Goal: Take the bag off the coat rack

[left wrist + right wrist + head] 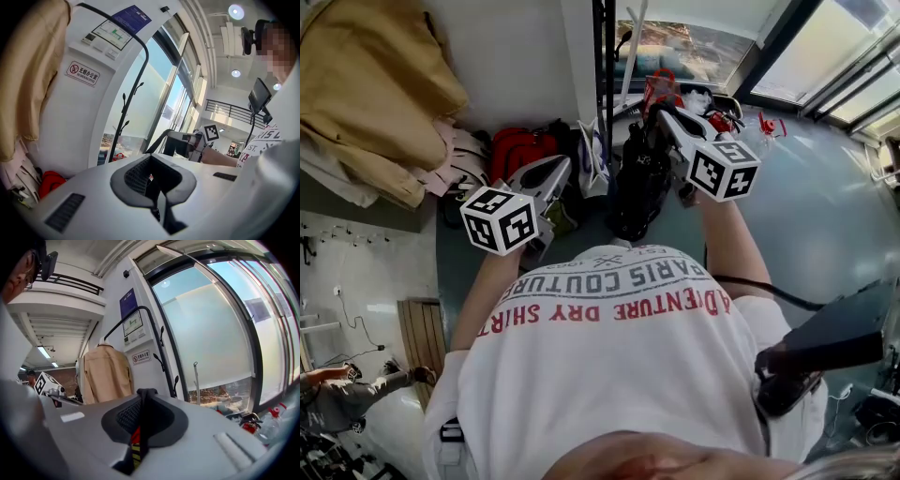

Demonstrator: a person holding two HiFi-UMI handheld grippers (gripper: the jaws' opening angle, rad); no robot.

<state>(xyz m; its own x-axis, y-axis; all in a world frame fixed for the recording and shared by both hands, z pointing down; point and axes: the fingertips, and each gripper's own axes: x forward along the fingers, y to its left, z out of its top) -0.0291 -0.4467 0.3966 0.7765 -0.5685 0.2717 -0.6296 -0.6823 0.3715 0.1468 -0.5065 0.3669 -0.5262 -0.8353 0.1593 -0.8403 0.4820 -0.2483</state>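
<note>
Head view: the shirt (pixel 609 281) read "PARIS COUTURE" and "ADVENTURE DRY SHIRT". The black bag (pixel 636 183) hung between the left gripper (pixel 567 173) and the right gripper (pixel 661 117).

Left gripper view: a no-smoking sign (pixel 82 73) was on the wall, and the jaws stood close together.

Right gripper view: the jaws were clamped on the bag's black strap (pixel 144 404).

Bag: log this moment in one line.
right gripper: shut on black strap | left gripper: grip unclear | bag: hanging between grippers

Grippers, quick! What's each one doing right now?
Left gripper: fingers closed, can't tell whether anything is held.
Right gripper: closed on the bag strap.
</note>
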